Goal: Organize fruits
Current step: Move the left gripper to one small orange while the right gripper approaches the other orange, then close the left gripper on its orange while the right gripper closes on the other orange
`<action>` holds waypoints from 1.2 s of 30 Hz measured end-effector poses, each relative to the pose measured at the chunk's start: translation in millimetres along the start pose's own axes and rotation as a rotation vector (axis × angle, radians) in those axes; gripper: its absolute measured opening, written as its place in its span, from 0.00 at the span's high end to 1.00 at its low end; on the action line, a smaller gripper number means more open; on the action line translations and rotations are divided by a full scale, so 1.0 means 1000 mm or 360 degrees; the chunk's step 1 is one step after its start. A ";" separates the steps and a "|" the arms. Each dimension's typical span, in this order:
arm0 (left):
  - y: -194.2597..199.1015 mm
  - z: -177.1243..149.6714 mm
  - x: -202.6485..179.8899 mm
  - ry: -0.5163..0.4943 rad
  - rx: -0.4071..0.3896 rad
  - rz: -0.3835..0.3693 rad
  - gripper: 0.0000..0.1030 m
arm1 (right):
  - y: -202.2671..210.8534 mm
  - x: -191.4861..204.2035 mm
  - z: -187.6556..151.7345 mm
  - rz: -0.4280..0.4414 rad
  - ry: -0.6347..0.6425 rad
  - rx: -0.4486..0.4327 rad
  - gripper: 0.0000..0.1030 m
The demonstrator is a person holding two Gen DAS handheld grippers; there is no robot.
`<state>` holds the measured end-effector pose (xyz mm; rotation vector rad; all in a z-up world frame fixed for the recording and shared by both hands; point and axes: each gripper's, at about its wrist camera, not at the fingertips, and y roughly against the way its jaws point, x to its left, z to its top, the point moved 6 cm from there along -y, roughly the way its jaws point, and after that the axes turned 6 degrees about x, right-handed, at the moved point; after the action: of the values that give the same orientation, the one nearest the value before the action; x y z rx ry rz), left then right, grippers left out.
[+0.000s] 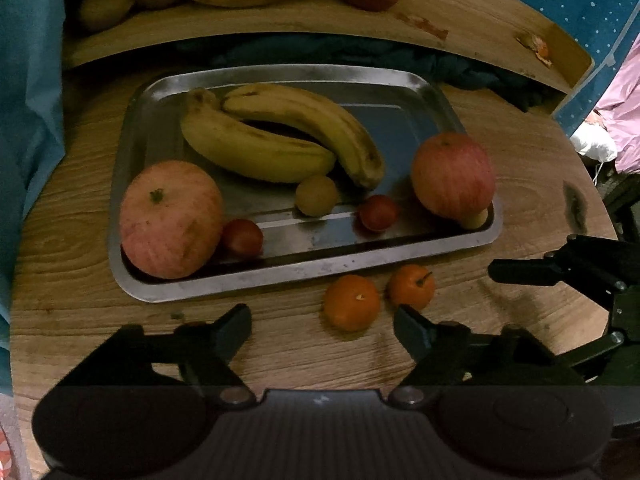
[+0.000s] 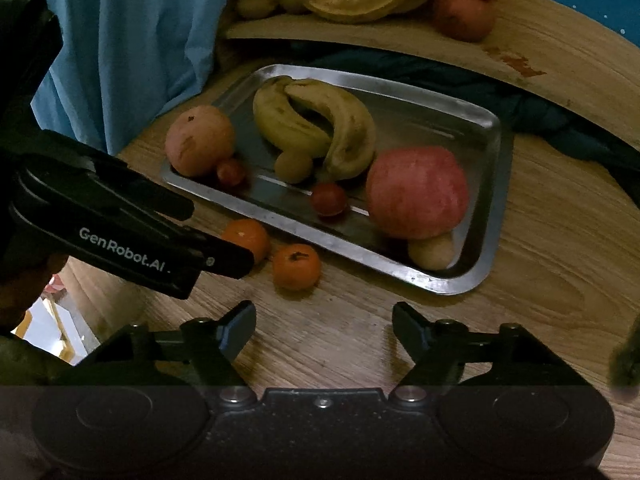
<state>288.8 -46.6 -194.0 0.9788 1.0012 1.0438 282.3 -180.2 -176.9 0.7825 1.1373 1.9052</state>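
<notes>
I count 2 curved bananas [image 1: 280, 136], 2 streaked apples [image 1: 170, 220] and 2 small red fruits [image 1: 242, 237] in the rectangular steel tray [image 1: 280, 276]. 2 round oranges [image 1: 351, 302] sit on the wood-grain table [image 1: 60, 272], just beside it. My left gripper [image 1: 322, 330] and right gripper [image 2: 324, 330] both gape, empty.

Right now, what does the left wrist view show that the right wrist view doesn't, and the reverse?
Only the left wrist view shows the pink fabric at its right edge. Only the right wrist view shows the GenRobot.AI lettering on the left gripper's side. Both show the metal tray with two bananas and two apples, and two oranges on the table outside it.
</notes>
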 end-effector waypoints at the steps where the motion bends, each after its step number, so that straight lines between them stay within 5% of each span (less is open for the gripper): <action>1: 0.000 0.000 0.000 0.0000 0.0002 -0.0003 0.25 | -0.001 0.000 0.000 -0.0008 0.0003 0.0005 0.28; 19: -0.006 0.002 -0.006 -0.0053 0.0034 -0.0057 0.51 | -0.013 0.009 0.009 -0.0047 0.0068 0.0012 0.51; 36: -0.008 0.003 -0.011 -0.0091 0.0036 -0.0080 0.65 | -0.019 0.017 0.018 -0.0023 0.0117 -0.0016 0.57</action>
<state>291.4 -59.4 -198.5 0.9918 0.9875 0.9596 294.1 -152.5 -184.6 0.7019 1.1736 1.9400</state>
